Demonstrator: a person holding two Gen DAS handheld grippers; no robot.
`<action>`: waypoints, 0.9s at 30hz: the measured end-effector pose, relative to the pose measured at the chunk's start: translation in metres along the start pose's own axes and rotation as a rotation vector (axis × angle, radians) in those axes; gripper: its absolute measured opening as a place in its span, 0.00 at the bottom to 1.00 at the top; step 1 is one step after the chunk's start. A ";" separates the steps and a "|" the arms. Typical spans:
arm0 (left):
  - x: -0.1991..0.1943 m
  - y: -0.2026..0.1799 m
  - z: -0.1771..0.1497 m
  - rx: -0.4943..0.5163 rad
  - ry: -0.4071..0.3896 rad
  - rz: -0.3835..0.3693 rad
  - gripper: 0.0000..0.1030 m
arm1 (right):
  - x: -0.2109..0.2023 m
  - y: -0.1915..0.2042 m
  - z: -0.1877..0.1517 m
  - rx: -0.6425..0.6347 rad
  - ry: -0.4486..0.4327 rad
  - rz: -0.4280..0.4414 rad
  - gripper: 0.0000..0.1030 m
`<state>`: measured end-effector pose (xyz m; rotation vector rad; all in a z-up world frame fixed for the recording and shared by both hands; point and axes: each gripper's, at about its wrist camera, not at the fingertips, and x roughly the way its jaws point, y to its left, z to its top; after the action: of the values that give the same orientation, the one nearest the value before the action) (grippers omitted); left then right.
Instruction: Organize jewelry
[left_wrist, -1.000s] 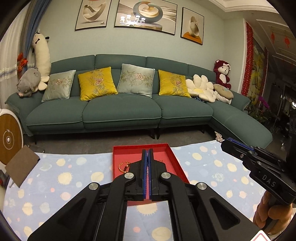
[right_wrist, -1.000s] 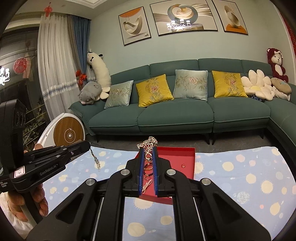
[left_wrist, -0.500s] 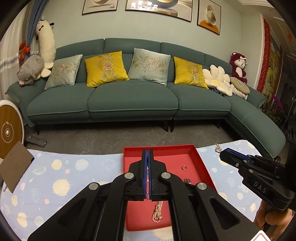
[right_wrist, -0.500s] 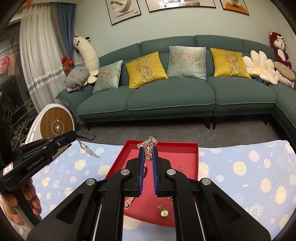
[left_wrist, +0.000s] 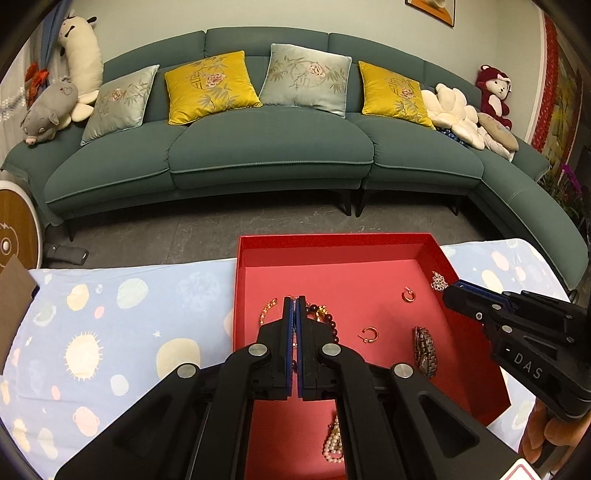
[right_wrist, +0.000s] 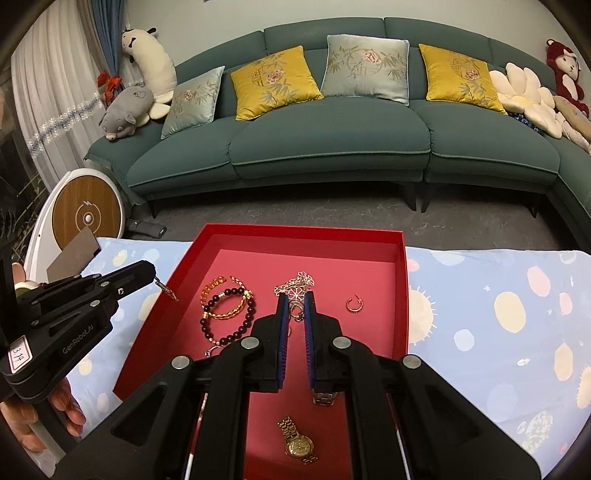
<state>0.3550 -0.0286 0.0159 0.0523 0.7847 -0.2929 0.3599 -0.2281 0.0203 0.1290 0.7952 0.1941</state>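
The left gripper (left_wrist: 295, 301) has its blue-lined fingers pressed nearly together over the left part of the red tray (left_wrist: 332, 242). From the right wrist view a thin bit of chain (right_wrist: 165, 289) hangs from its tip, just over the tray's left wall, so it seems to be pinching that chain, though the link is too small to be sure. Just ahead of and below this gripper lie a gold bracelet (right_wrist: 216, 286) and a dark bead bracelet (right_wrist: 231, 317), overlapping each other on the tray floor.

The right gripper (right_wrist: 295, 297) hovers over the middle of the tray, fingers a narrow gap apart and clamped on a silver flower necklace (right_wrist: 297, 286), which bunches at the fingertips and dangles down between them. To its right lies a small gold hoop earring (right_wrist: 354, 303). Beneath it, nearer the camera, a gold watch (right_wrist: 298, 445) rests flat. The tray sits on a pale blue spotted cloth (right_wrist: 498, 314).
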 end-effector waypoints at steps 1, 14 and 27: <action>0.003 0.000 -0.002 0.000 0.005 0.000 0.00 | 0.003 -0.001 -0.001 0.003 0.007 -0.001 0.07; 0.003 0.010 0.000 -0.078 -0.004 0.047 0.27 | 0.000 -0.015 0.003 0.039 -0.026 -0.044 0.32; -0.136 -0.002 0.020 -0.077 -0.206 0.020 0.47 | -0.140 0.016 0.022 0.034 -0.253 0.001 0.50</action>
<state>0.2775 -0.0009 0.1260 -0.0417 0.5902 -0.2449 0.2783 -0.2443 0.1362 0.1816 0.5469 0.1612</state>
